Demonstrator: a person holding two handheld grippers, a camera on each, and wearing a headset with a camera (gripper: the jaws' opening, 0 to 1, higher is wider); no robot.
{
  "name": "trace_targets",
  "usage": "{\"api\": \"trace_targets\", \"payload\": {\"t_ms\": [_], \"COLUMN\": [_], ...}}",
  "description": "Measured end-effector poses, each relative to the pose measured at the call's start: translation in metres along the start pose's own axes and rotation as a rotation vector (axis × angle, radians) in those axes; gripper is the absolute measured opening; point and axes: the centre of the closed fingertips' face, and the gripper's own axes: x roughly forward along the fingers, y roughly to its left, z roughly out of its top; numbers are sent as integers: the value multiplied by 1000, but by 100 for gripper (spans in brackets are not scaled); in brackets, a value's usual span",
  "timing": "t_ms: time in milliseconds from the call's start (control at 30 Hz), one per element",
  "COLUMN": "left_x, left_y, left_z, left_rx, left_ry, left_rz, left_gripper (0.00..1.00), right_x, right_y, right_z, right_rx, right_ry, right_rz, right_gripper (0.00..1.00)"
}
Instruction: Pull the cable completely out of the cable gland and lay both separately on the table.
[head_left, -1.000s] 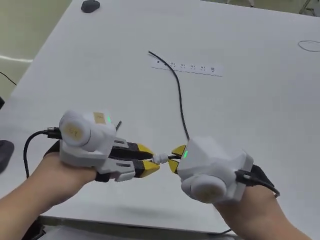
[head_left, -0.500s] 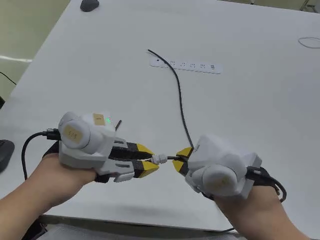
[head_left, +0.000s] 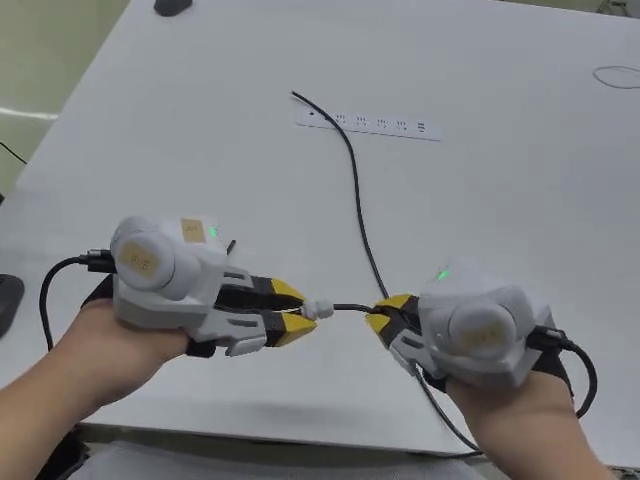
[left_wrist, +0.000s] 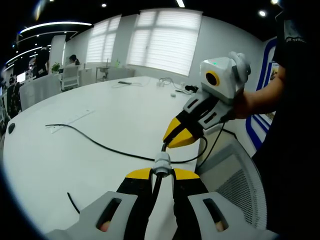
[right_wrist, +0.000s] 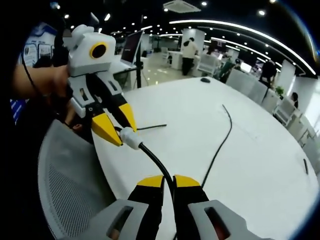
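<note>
A small white cable gland (head_left: 317, 309) is held above the table's near edge, and my left gripper (head_left: 296, 314) is shut on it. Its tip (left_wrist: 162, 163) pokes out past my yellow jaws. A black cable (head_left: 350, 308) runs from the gland to my right gripper (head_left: 384, 313), which is shut on the cable. In the right gripper view the cable (right_wrist: 157, 157) runs from between my jaws to the gland (right_wrist: 128, 136). Beyond the right gripper the cable (head_left: 354, 182) trails away over the white table (head_left: 200, 150) toward the power strip.
A white power strip (head_left: 368, 124) lies across the table's middle, near the cable's far end. A dark object (head_left: 172, 6) sits at the far left edge. A thin wire loop (head_left: 615, 76) lies far right. A mesh chair back (right_wrist: 70, 190) stands below the near edge.
My right gripper has moved to the right, away from the gland, and a stretch of black cable now shows between the two grippers. The left gripper has kept its place.
</note>
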Motion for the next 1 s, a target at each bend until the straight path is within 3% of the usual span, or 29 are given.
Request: {"api": "trace_targets", "payload": {"t_ms": [267, 333, 733, 867, 933, 1000], "left_x": [-1, -1, 7, 8, 8, 7], "left_y": [-2, -3, -7, -8, -7, -5], "left_z": [3, 4, 1, -1, -1, -2], "left_rx": [-12, -14, 0, 4, 4, -3], "left_ry": [-17, -18, 0, 11, 15, 16], "left_rz": [1, -1, -4, -7, -6, -3], "left_gripper": [15, 15, 15, 15, 15, 15], "right_x": [-4, -5, 0, -1, -2, -4], "right_y": [-17, -22, -31, -30, -31, -32], "right_z": [-20, -23, -50, -52, -48, -47], "right_rx": [284, 326, 416, 370, 300, 305], "right_ry": [-14, -20, 20, 33, 14, 15], "right_rz": [-4, -10, -59, -71, -66, -71], "right_gripper": [2, 2, 2, 2, 2, 2]}}
